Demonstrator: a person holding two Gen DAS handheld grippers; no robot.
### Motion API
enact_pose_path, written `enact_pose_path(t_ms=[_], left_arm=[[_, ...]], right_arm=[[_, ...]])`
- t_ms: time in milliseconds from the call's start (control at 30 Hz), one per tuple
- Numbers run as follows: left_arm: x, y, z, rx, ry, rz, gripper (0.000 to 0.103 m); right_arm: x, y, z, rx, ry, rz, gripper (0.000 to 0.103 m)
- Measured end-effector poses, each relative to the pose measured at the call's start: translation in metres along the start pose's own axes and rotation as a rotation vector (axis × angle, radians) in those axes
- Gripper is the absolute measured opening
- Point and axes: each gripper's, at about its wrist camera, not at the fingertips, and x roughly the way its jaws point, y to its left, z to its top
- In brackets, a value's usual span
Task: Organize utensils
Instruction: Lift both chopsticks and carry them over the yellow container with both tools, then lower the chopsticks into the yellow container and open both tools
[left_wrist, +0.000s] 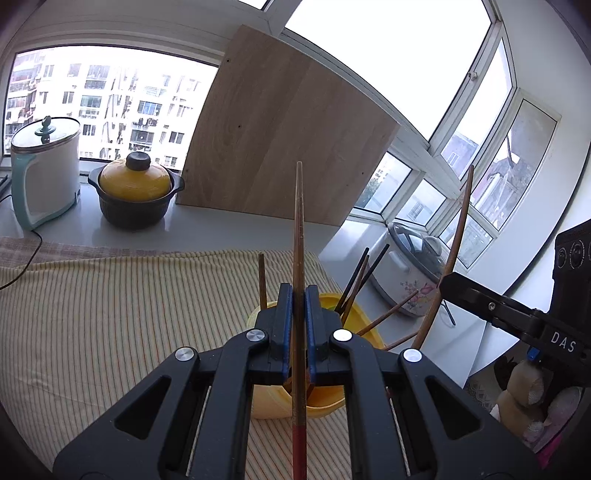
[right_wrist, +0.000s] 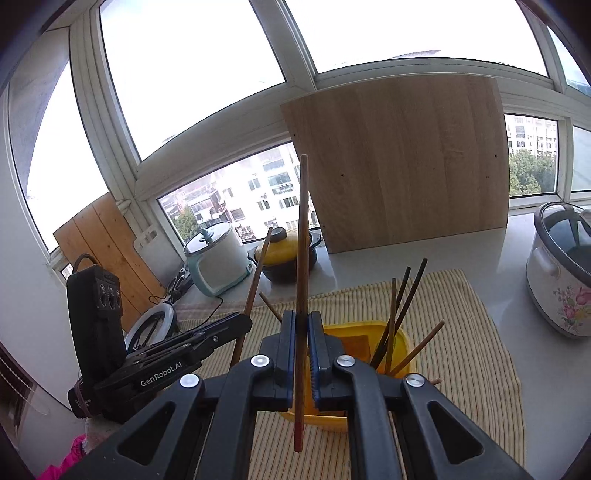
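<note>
Two black handheld grippers with blue pads each clamp one long brown wooden chopstick with a red lower end. The left gripper (left_wrist: 299, 295) has its jaws closed on a chopstick (left_wrist: 298, 229) standing nearly upright, long axis running up and down between the pads. The right gripper (right_wrist: 302, 325) pinches its own chopstick (right_wrist: 302, 236) likewise. Directly below and just ahead of both sits a yellow plastic container (right_wrist: 400, 343) holding more chopsticks, on a striped cloth (left_wrist: 110, 295). Neither hand looks clearly nearer.
</note>
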Motion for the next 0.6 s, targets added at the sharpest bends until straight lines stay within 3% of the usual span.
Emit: enact_pose_path(t_ms=[600], left_arm=[[0.042,-0.014,0.013,0.018,-0.049,0.038,0.005]], right_arm=[[0.020,-0.034,0.019,0.058,-0.023,-0.099,0.004]])
